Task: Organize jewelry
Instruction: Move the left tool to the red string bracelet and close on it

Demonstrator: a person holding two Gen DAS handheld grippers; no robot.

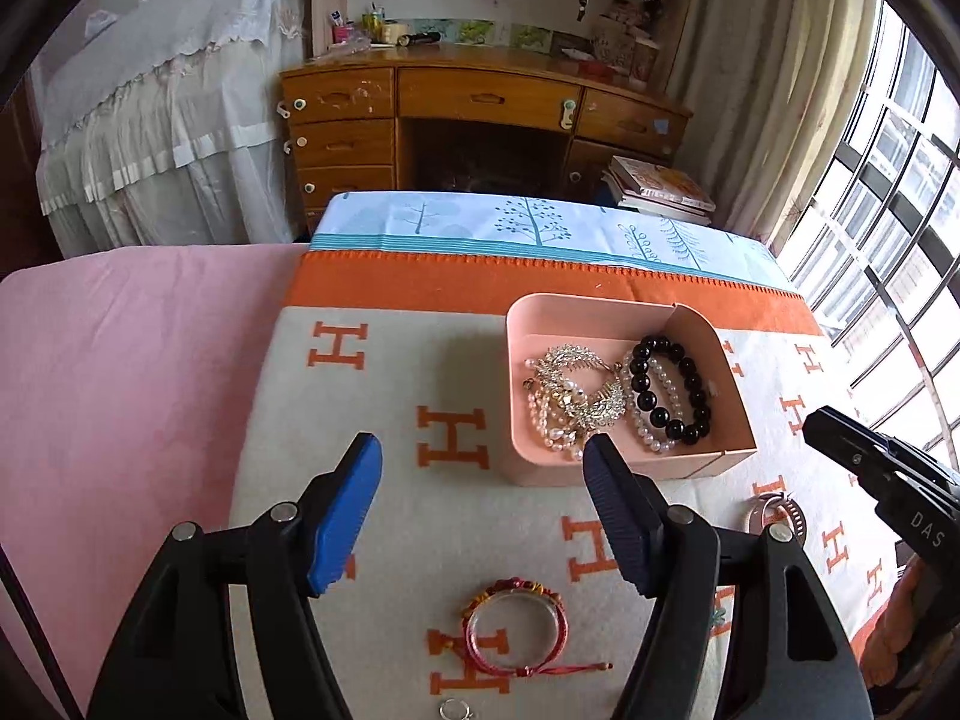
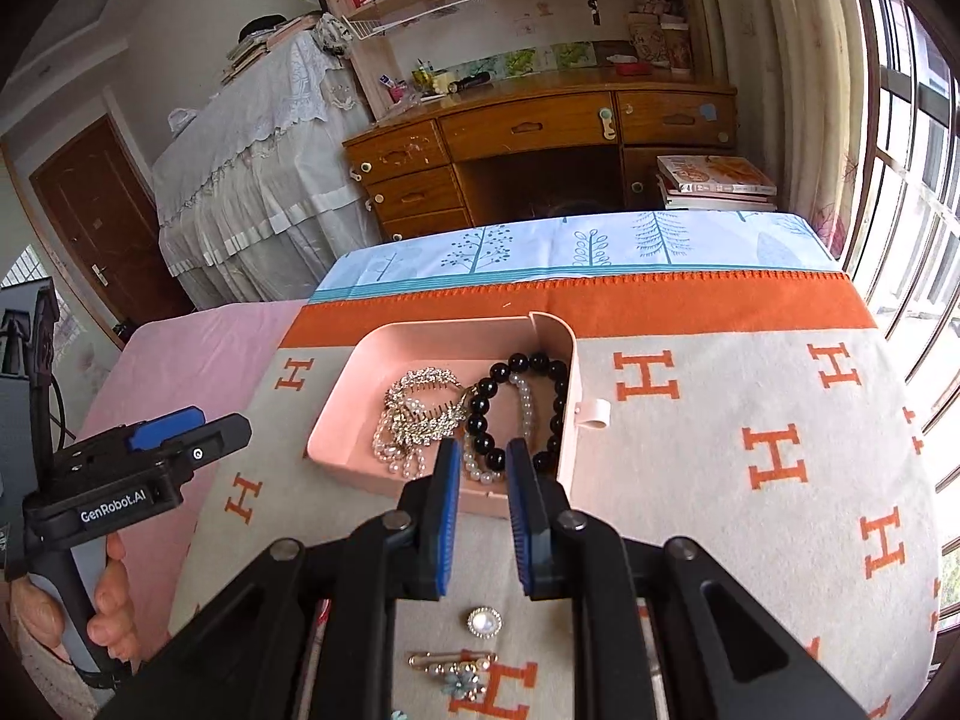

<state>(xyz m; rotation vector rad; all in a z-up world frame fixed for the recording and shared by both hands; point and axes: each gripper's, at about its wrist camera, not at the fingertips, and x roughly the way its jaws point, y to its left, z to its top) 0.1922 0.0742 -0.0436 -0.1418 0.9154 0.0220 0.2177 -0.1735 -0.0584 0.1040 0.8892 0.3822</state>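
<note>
A pink tray (image 1: 606,312) (image 2: 360,360) sits on the orange-and-cream H blanket. It holds a black bead bracelet (image 1: 696,384) (image 2: 480,414), a pearl bracelet (image 1: 645,432) (image 2: 527,396) and a rhinestone hair comb (image 1: 576,384) (image 2: 420,402). My left gripper (image 1: 483,456) is open and empty, above a red braided bracelet (image 1: 516,624) with a clear bangle. My right gripper (image 2: 485,462) is partly open and empty, near the tray's front edge. A pearl brooch (image 2: 485,622) and a gold pin (image 2: 453,660) lie below it.
A small ring (image 1: 454,708) lies at the blanket's near edge. A metal band (image 1: 774,510) lies right of the left gripper. A pink sheet (image 1: 120,372) covers the left side. A wooden desk (image 1: 480,114) stands beyond the bed, with windows to the right.
</note>
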